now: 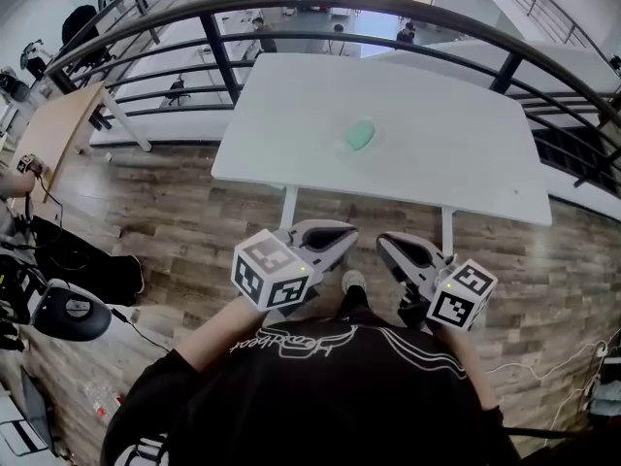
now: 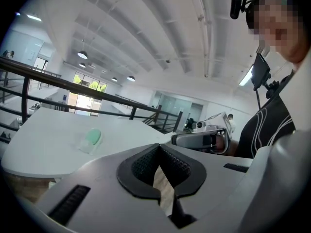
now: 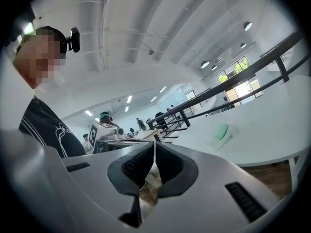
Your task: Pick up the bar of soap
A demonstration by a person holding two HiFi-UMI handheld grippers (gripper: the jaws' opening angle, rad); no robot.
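A pale green bar of soap lies on a clear dish near the middle of the white table. I hold both grippers close to my body, short of the table's near edge and apart from the soap. My left gripper has its jaws shut with nothing between them, and my right gripper is shut and empty too. In the left gripper view the soap sits ahead and to the left of the closed jaw tips. In the right gripper view the soap lies ahead to the right of the tips.
A black metal railing curves behind and around the table. A wooden table stands at the left. A round black device and cables lie on the wood floor at the lower left. People are far off beyond the railing.
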